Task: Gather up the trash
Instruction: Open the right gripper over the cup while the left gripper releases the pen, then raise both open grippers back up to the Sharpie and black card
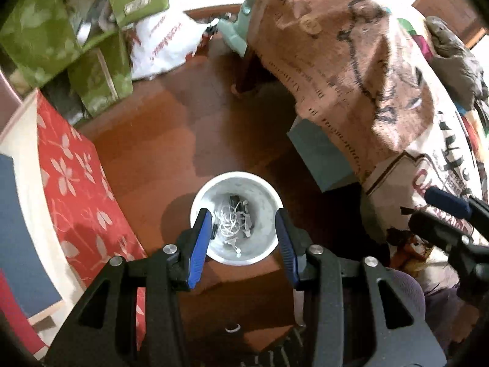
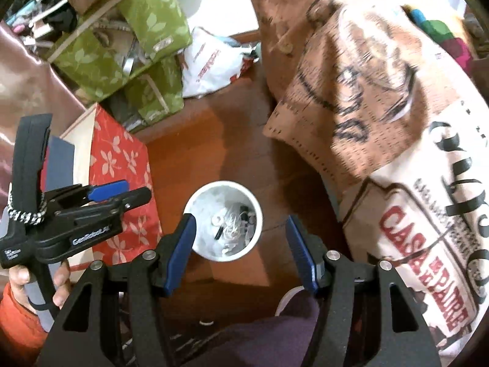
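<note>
White and round, the trash bin (image 1: 236,217) stood upright on the red-brown wooden floor (image 1: 171,140), its mouth open to both cameras. Seen along the left gripper (image 1: 243,241), the bin lay straight ahead and below, framed between the blue fingers (image 1: 200,246), which were spread wide and held nothing. The right gripper (image 2: 241,252) hung over the same bin but offset: the bin sat toward its left finger, with bare floor under the rest of the gap. Its fingers were spread too, and empty. The left hand therefore seemed the better centred over the bin.

Inside the bin lay a tangle of white string or wire (image 1: 229,220) with a few small dark and grey scraps (image 2: 220,231); it looked only partly full. Left of the bin stood a red floral box (image 1: 76,180); right of it hung a printed cloth (image 1: 351,76). Beyond the bin, a white plastic bag (image 1: 165,42) lay by green floral boxes (image 1: 45,30), a likely next pickup.
</note>
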{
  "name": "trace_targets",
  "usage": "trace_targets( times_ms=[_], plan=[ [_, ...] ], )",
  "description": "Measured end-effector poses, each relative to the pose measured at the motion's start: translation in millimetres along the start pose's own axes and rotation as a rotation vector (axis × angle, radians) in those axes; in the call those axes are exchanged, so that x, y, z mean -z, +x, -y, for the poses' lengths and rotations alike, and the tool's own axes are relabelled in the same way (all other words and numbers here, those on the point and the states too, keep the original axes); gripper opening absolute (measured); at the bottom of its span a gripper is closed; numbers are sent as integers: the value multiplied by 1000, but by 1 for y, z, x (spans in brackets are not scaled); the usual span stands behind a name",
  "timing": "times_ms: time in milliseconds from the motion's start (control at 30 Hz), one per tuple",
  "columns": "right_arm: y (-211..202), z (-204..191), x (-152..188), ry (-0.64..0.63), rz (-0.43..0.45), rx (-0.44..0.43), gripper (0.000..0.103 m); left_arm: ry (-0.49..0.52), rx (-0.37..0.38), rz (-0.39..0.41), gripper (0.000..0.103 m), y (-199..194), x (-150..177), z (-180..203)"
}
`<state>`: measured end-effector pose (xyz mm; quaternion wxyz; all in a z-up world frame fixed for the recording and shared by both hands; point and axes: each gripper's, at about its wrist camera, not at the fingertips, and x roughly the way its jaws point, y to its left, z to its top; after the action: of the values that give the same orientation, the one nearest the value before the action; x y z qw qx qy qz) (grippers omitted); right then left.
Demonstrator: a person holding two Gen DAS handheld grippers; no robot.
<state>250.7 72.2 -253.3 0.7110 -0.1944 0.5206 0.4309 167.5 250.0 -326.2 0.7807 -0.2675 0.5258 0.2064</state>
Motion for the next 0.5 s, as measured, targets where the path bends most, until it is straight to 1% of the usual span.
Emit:
trace_targets(
  times_ms=[167, 267, 367, 400, 500],
  plan=[
    [-37, 15, 1, 28, 93, 31, 57, 55, 6, 63, 41, -32, -5, 21],
    [-61, 27, 4, 49, 154, 53, 57, 102, 10, 116, 41, -55, -9, 43],
    [-85, 41, 9, 70, 210, 70, 57, 148, 36, 168, 43, -78, -12, 69],
    [-93, 46, 12, 77, 228, 80, 57, 159, 42, 178, 45, -82, -13, 77],
    [-117, 63, 21, 106, 275, 95, 57, 203, 37, 199, 45, -92, -16, 104]
  ],
)
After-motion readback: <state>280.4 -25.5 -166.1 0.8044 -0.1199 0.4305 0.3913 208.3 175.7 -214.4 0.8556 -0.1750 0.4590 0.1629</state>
